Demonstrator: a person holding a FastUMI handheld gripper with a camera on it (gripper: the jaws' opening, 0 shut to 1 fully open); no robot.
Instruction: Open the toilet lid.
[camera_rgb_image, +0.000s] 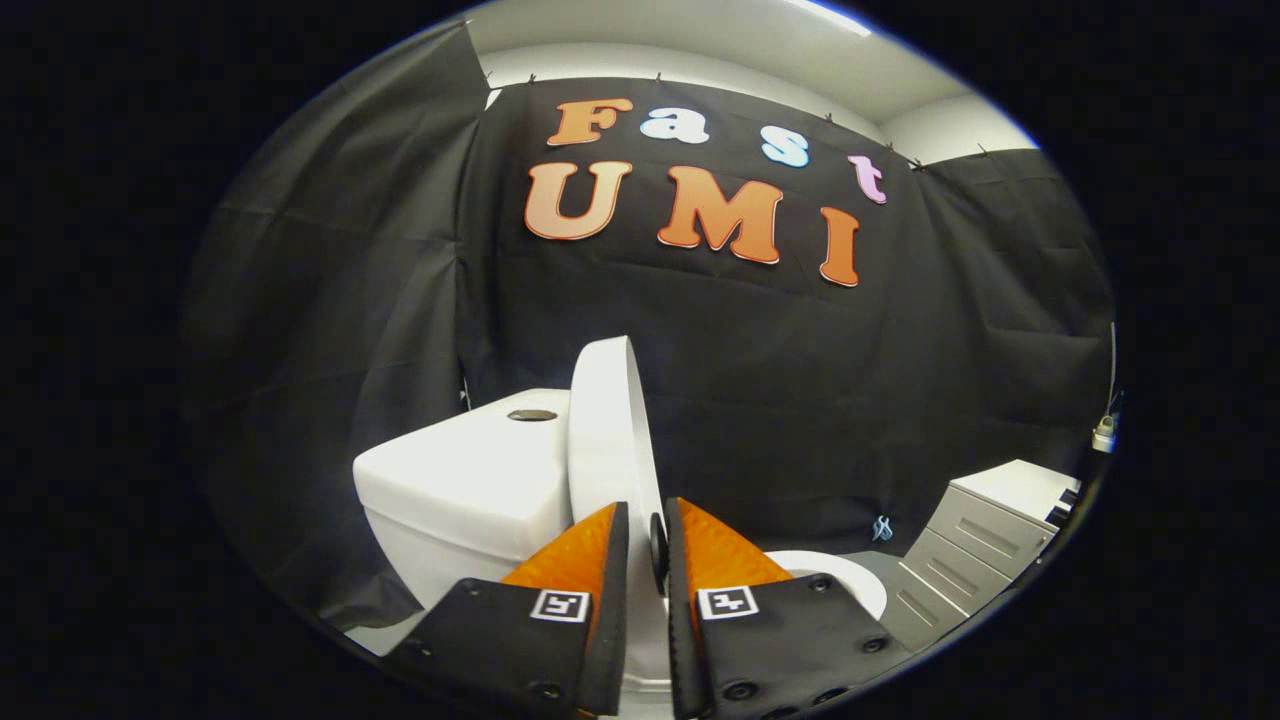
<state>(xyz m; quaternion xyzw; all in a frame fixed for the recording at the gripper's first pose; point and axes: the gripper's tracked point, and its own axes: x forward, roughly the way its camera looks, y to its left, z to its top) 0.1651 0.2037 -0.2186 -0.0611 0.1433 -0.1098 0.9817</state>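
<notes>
Late in the lift: smooth white plastic toilet lid raised near upright, edge-on between the fingers, leaning toward the white ceramic cistern with its round flush button. Gripper narrowed on the lid's rim, both fingers apparently pressing either face, a small dark bumper visible in the gap. White bowl rim exposed beyond, grey drawer unit nearby. Next, probably: tip gently back until resting against the cistern, then spread the fingers and withdraw without dragging the lid forward.
</notes>
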